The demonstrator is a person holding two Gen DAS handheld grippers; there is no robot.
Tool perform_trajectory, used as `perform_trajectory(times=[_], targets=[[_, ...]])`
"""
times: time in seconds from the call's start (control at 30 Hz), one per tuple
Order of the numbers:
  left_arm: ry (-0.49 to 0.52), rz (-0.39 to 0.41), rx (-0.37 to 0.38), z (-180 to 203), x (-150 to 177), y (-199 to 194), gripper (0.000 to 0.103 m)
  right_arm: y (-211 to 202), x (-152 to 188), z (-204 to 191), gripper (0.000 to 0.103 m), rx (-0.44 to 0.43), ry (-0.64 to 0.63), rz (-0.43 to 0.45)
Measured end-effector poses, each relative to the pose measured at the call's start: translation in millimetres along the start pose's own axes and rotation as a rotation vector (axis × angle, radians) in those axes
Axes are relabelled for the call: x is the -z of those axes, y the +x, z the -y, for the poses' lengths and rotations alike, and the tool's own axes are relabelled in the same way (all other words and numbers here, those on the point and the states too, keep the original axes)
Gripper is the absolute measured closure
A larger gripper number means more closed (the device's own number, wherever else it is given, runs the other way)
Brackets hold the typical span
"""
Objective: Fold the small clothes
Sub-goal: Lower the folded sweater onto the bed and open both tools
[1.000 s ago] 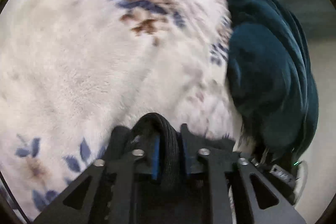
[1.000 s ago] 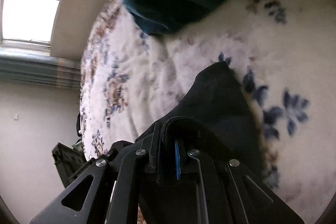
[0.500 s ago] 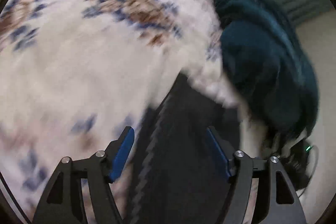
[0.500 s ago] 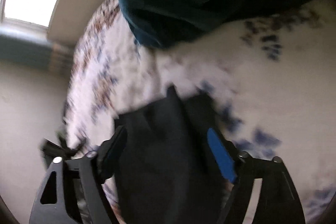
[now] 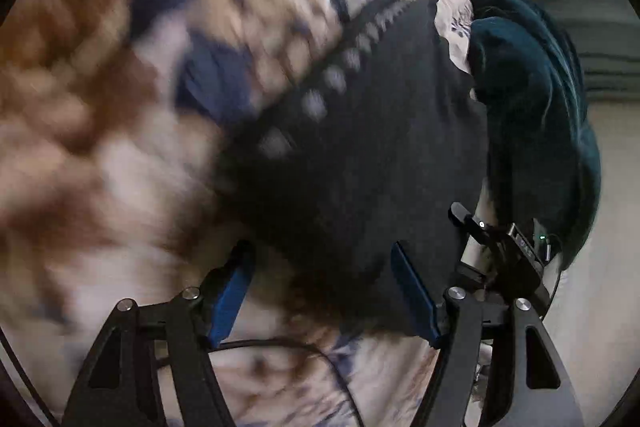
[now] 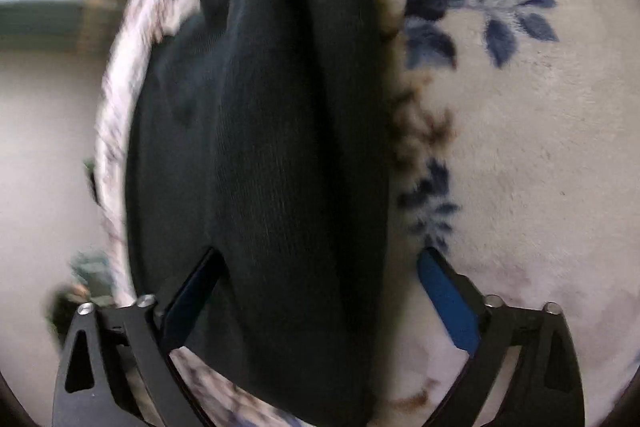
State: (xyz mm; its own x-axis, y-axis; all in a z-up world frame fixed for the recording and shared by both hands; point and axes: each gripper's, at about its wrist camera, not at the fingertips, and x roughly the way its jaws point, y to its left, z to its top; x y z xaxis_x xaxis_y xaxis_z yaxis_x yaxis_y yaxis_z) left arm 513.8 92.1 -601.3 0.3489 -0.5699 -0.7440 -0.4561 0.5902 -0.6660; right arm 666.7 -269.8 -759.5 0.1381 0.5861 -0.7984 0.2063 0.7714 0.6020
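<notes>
A small black knit garment (image 5: 360, 147) lies folded on a fluffy white blanket with blue and brown flowers (image 5: 120, 107). In the right wrist view the garment (image 6: 272, 147) runs lengthwise ahead, doubled over with a long crease. My left gripper (image 5: 324, 283) is open and empty, just back from the garment's near edge. My right gripper (image 6: 320, 291) is open and empty, its blue-padded fingers (image 6: 444, 291) standing either side of the garment's near end. The right gripper's body (image 5: 500, 247) shows at the right of the left wrist view.
A dark teal cloth (image 5: 532, 107) is heaped beyond the black garment at the blanket's right edge. A thin black cable (image 5: 280, 343) crosses the blanket near my left gripper. A pale wall (image 6: 48, 127) and a window lie past the blanket's edge (image 6: 116, 75).
Both grippers were shut on the black garment a second ago. They have opened, let it down on the blanket, and drawn back from it.
</notes>
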Motion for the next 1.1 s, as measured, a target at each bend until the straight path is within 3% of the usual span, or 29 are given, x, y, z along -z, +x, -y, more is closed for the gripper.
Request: perform_trajectory(times=[0.03,0.07,0.17,0.23,0.27,0.3,0.33,0.37,0.4,0.47,0.63,0.73,0.83,0.9,0.97,1.03,1.1], targets=[[-0.019,0.01,0.014,1,-1,7,0.035,-2,-4,4,0.041,-0.041,0.028,0.006],[-0.036,0.029,0.055,4,-4,14,0.035,-2,-8,7,0.041,-0.068,0.042,0.005],[-0.09,0.108,0.055,8,-15,25,0.035,1,-25,19,0.033,-0.113,0.102,-0.009],[-0.098,0.142,0.046,14,-19,25,0.046,6,-38,26,0.025,-0.163,0.133,-0.019],[-0.07,0.154,0.033,20,-20,22,0.062,10,-45,26,0.024,-0.177,0.141,-0.024],[-0.025,0.165,0.016,27,-21,16,0.073,14,-51,25,0.024,-0.186,0.144,-0.03],[0.008,0.168,0.016,33,-23,11,0.075,16,-58,22,0.025,-0.191,0.138,-0.019],[0.031,0.166,0.011,37,-24,8,0.077,16,-60,19,0.035,-0.187,0.125,-0.002],[0.057,0.157,0.002,40,-27,4,0.079,15,-59,15,0.061,-0.156,0.103,0.006],[0.101,0.138,-0.005,45,-35,-5,0.081,13,-53,7,0.068,-0.099,0.06,0.025],[0.243,0.103,-0.048,51,-64,-39,0.082,-7,-14,0,0.075,-0.139,0.113,0.089],[0.306,0.043,-0.053,47,-84,-53,0.08,-17,38,-8,0.076,-0.17,0.165,0.101],[0.346,-0.038,-0.084,31,-92,-49,0.063,-22,116,-27,0.076,-0.157,0.215,0.111],[0.31,-0.043,-0.118,14,-89,-54,0.043,-18,156,-37,0.07,-0.156,0.272,0.099],[0.243,-0.027,-0.091,-3,-80,-62,0.042,4,175,-47,0.064,-0.128,0.312,0.046],[0.173,0.006,-0.073,-20,-66,-73,0.037,8,184,-40,0.048,-0.076,0.332,0.017],[0.104,0.02,-0.038,-37,-48,-74,0.036,-9,186,-21,0.021,-0.077,0.385,0.08]])
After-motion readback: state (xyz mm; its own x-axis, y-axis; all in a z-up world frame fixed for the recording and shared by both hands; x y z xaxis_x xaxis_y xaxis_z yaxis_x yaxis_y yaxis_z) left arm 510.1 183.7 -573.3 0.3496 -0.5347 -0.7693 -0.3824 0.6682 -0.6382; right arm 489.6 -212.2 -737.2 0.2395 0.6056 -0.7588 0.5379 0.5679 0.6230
